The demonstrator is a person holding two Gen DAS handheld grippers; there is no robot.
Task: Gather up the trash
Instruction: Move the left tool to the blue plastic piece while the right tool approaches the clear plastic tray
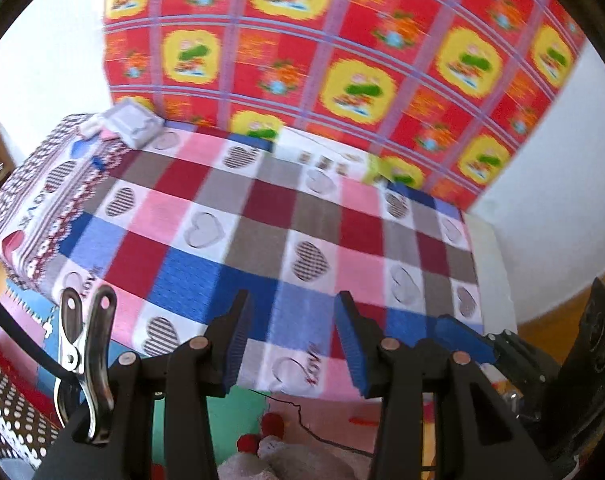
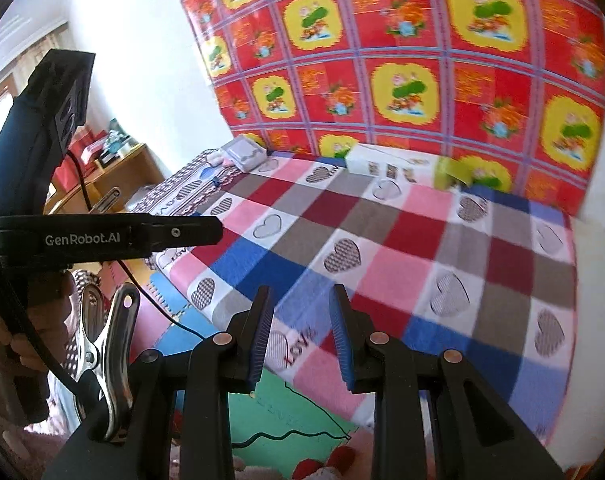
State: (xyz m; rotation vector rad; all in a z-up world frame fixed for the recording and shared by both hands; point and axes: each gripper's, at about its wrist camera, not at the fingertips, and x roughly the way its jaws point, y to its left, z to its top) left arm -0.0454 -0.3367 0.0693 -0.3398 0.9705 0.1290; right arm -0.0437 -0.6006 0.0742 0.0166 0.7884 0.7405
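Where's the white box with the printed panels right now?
The white box lies at the far edge of the checkered bed cover, against the red patterned wall cloth. A yellow-green item sits just right of it and a grey packet further left.

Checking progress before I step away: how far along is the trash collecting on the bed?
Nothing looks collected yet. Both the left gripper and right gripper are open and empty above the near edge of the checked bedspread. Still lying by the red wall cloth: a white box, a green packet and a grey packet.
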